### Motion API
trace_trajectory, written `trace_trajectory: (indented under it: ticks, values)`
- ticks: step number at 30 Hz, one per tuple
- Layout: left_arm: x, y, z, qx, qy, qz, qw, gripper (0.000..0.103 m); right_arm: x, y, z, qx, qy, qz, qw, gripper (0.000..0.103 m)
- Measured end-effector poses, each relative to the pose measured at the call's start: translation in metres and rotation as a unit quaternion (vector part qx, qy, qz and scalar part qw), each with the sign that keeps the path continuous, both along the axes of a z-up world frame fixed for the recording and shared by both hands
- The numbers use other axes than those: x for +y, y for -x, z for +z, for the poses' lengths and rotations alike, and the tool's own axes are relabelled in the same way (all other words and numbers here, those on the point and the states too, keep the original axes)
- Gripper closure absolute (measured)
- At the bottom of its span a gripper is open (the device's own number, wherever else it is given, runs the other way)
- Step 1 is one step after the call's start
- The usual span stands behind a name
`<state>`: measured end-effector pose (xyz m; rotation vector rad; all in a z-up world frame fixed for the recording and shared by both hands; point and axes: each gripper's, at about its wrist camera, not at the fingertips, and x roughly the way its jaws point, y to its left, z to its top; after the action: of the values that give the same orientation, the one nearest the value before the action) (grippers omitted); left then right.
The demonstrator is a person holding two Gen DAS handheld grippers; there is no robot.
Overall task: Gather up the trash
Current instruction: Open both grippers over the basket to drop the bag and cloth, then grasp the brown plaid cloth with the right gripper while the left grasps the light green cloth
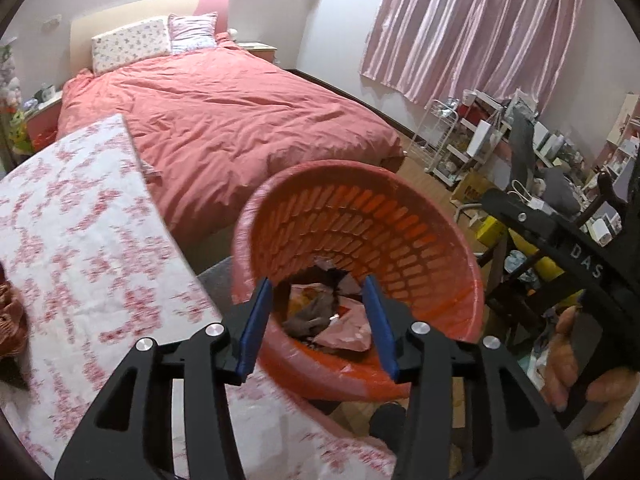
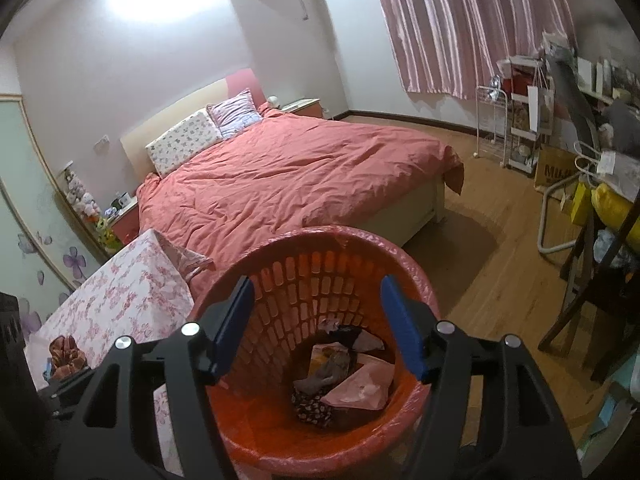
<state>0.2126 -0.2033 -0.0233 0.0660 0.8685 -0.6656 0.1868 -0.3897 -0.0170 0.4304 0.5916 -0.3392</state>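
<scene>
Drop-off step, it seems: both the left gripper (image 1: 318,324) and right gripper (image 2: 318,326) hang jaws apart, empty, over the red slotted plastic basket (image 2: 416,280) holding crumpled wrappers (image 2: 356,390); next, probably, fetching remaining litter from the floral-clothed tabletop (image 2: 132,300).

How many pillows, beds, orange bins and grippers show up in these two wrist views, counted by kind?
Pillows: 2, a floral white pillow and a striped pink pillow
Beds: 1, the bed
Orange bins: 1, the orange bin, with trash in it
Grippers: 2, the left gripper and the right gripper, both open and holding nothing
Total: 6
</scene>
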Motion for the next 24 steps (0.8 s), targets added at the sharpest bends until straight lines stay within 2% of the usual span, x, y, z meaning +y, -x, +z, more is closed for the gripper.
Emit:
trace_trajectory:
  ticks: [1, 8, 12, 14, 19, 24]
  values:
    - [0.006, 0.001, 0.001, -0.002, -0.004, 0.007, 1.0, 0.05, 0.005, 0.0, 0.002, 0.0, 0.003, 0.005, 1.0, 0.038]
    - [0.058, 0.003, 0.002, 0.005, -0.004, 0.048, 0.9988, 0.049, 0.047, -0.01, 0.012, 0.0, 0.012, 0.053, 0.999, 0.039]
    - [0.093, 0.006, 0.007, -0.005, -0.011, 0.085, 0.9963, 0.049, 0.084, -0.022, 0.014, 0.012, 0.014, 0.1, 0.995, 0.049]
    - [0.116, 0.008, 0.008, -0.009, -0.012, 0.113, 0.9935, 0.042, 0.106, -0.029, 0.014, 0.019, 0.017, 0.127, 0.992, 0.052]
    - [0.183, 0.009, 0.008, -0.01, -0.018, 0.189, 0.9818, 0.041, 0.183, -0.051, 0.013, 0.027, 0.019, 0.218, 0.976, 0.058]
    - [0.259, 0.015, 0.011, -0.021, -0.023, 0.264, 0.9639, 0.041, 0.263, -0.071, 0.009, 0.036, 0.024, 0.291, 0.956, 0.062]
